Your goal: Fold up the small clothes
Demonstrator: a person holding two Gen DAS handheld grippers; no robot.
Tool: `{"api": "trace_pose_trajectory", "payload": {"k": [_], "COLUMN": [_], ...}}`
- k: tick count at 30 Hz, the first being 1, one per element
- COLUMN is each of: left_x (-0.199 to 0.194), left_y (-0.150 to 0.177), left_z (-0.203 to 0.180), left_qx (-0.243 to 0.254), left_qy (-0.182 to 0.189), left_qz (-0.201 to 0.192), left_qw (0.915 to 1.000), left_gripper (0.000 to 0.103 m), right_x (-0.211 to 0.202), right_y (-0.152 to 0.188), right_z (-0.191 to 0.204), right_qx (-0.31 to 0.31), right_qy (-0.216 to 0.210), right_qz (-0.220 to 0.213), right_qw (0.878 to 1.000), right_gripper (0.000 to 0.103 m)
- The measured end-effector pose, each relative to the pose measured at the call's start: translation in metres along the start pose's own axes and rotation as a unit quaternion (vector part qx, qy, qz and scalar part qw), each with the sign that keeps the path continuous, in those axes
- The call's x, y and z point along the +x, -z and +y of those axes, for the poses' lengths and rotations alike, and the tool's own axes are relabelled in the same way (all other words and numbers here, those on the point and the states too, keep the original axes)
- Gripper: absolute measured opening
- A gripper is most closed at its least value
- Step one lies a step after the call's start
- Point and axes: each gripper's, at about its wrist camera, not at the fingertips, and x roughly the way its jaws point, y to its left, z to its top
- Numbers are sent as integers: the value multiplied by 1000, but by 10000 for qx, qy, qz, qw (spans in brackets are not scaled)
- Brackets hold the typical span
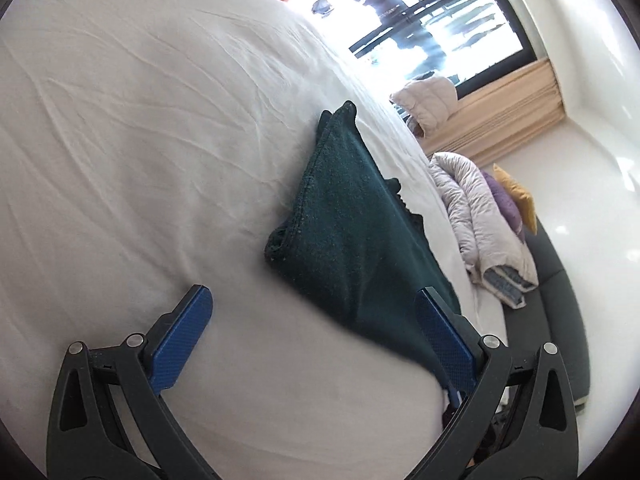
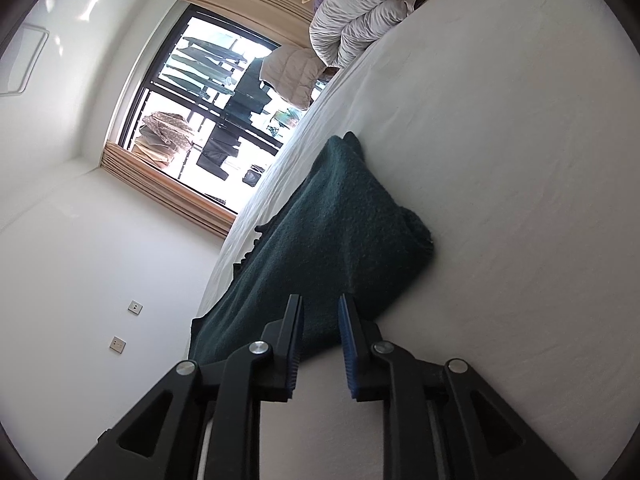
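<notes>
A dark green knitted cloth [image 1: 344, 232] lies folded on the white bed sheet [image 1: 140, 140], its near part lifted off the sheet. My left gripper [image 1: 316, 312] is open, its blue pads [image 1: 184, 332] spread wide just before the cloth's near edge, holding nothing. In the right wrist view the same cloth [image 2: 336, 220] slopes up from the sheet toward my right gripper [image 2: 320, 312]. That gripper's jaws stand close together with a narrow gap, and the cloth's near edge appears to run between them.
A rolled pale quilt [image 1: 476, 208] with purple and yellow cushions lies at the bed's far end; it also shows in the right wrist view [image 2: 360, 12]. A large window [image 2: 208, 112] with beige curtains faces the bed. The bed edge [image 2: 240, 240] drops beside the cloth.
</notes>
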Motion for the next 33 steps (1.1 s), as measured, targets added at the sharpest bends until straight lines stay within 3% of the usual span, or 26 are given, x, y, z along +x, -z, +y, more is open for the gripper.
{"api": "trace_pose_trajectory", "payload": {"k": [3, 10, 18, 21, 23, 26, 33], "left_x": [14, 37, 58, 74, 83, 91, 100], "left_y": [-6, -16, -9, -12, -14, -17, -31], "left_z": [-7, -15, -31, -34, -33, -24, -29], "left_qx": [-198, -789, -762, -812, -711, -706, -485], "left_qy": [39, 96, 348, 496, 380, 317, 242], "left_qz": [51, -49, -13, 205, 295, 365, 313], "left_qw": [9998, 9968, 9965, 9953, 9963, 9963, 9980], "left_gripper": [103, 103, 97, 72, 41, 15, 8], "right_x": [-1, 0, 1, 1, 2, 14, 101], "right_y": [1, 0, -2, -7, -10, -17, -18], "right_z": [1, 0, 3, 16, 36, 76, 136], "right_qx": [-92, -81, -60, -200, -433, -837, -1498], "right_qy": [-91, -125, -159, -14, 7, -127, -86], "right_qz": [1, -11, -15, 100, 116, 325, 1560], "right_qw": [9999, 9999, 9999, 9997, 9990, 9959, 9763], "right_gripper": [28, 28, 29, 34, 35, 35, 35]}}
